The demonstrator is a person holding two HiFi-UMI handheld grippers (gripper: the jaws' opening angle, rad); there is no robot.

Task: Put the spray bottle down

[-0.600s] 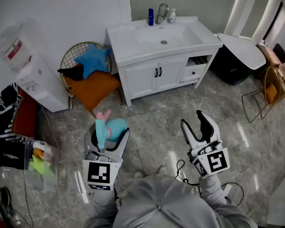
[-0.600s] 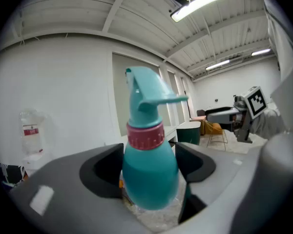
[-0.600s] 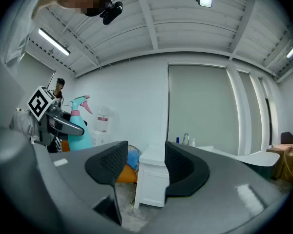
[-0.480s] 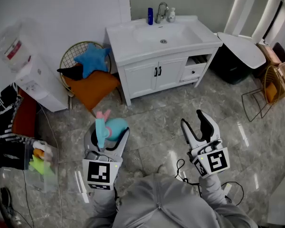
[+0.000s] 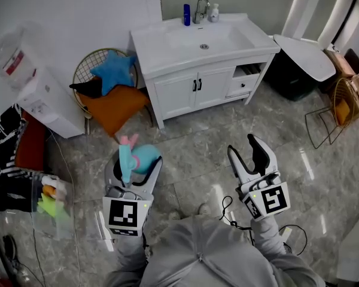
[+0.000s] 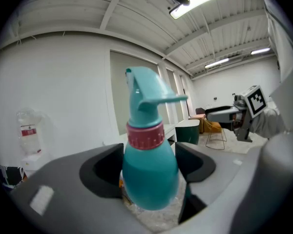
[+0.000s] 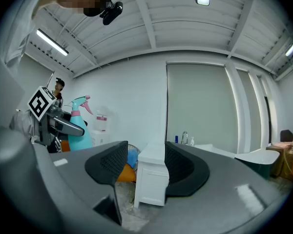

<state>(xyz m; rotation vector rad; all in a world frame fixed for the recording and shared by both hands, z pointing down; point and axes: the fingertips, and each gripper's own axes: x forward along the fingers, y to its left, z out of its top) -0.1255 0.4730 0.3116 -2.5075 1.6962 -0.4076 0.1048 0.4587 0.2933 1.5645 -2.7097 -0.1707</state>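
A teal spray bottle [image 5: 137, 159] with a pink collar and pink trigger stands upright between the jaws of my left gripper [image 5: 136, 162], held above the floor. In the left gripper view the spray bottle [image 6: 149, 167] fills the gap, both dark pads pressed against its body. My right gripper [image 5: 248, 153] hangs open to the right, nothing between its fingers; the right gripper view shows its gripper [image 7: 142, 167] with an empty gap and the spray bottle [image 7: 80, 126] far off at the left.
A white vanity with sink [image 5: 200, 52] stands ahead. A wire chair with orange and blue cushions [image 5: 110, 94] is left of it, a water dispenser [image 5: 39, 97] further left. A wire basket [image 5: 347, 103] sits at the right. A cable [image 5: 224, 211] lies on the marble floor.
The view has shifted a little closer to the vanity. Both grippers hold the same pose, the bottle still gripped.
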